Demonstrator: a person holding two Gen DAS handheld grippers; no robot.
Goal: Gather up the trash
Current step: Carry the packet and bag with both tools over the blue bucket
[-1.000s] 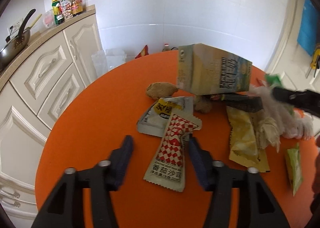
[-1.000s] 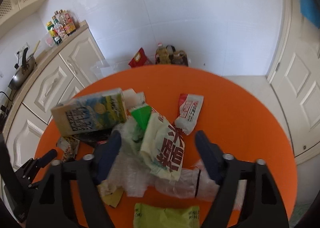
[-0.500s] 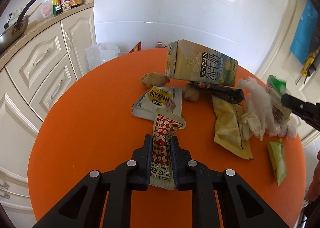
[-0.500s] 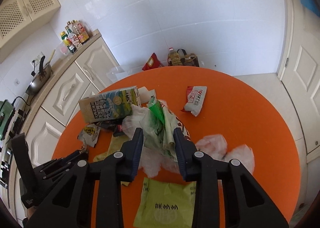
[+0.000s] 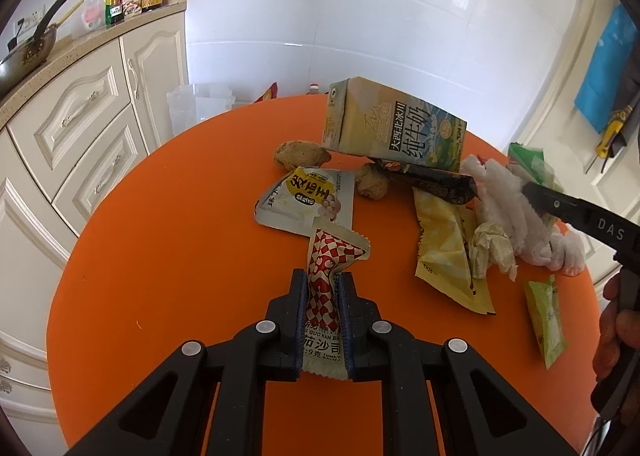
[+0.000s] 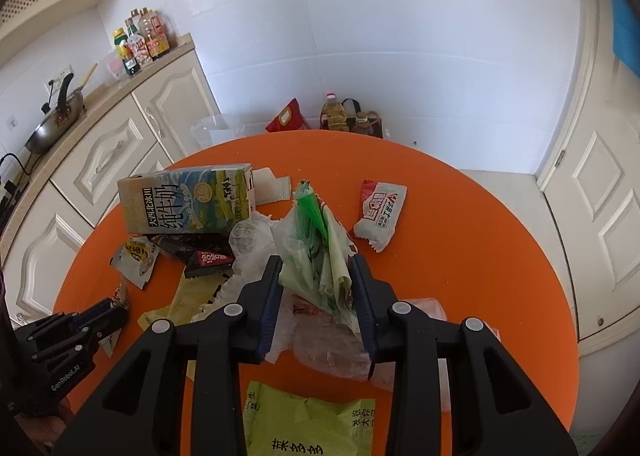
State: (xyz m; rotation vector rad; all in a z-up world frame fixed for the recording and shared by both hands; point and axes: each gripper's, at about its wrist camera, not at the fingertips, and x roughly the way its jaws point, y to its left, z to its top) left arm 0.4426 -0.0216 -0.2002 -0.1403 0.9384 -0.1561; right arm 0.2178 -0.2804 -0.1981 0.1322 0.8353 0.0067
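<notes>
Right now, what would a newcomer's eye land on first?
The bright orange round table strewn with wrappers, a milk carton lying at its far left. Up front, the left hand-held gripper pinches a red-checked ketchup sachet; the right hand-held gripper clamps a crumpled green-and-white plastic bag.

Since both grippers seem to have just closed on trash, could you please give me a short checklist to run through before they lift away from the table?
1. Left gripper shut on the red-checked sachet: ok.
2. Right gripper shut on the green-and-white bag: ok.
3. Sachet free of the yellow-label packet: not ok, its top edge overlaps that packet.
4. Bag free of the clear plastic wrap beneath it: cannot tell.
5. Milk carton outside both grips: ok.
6. Bin or drop-off place on the orange table: not ok, none in view.
</notes>
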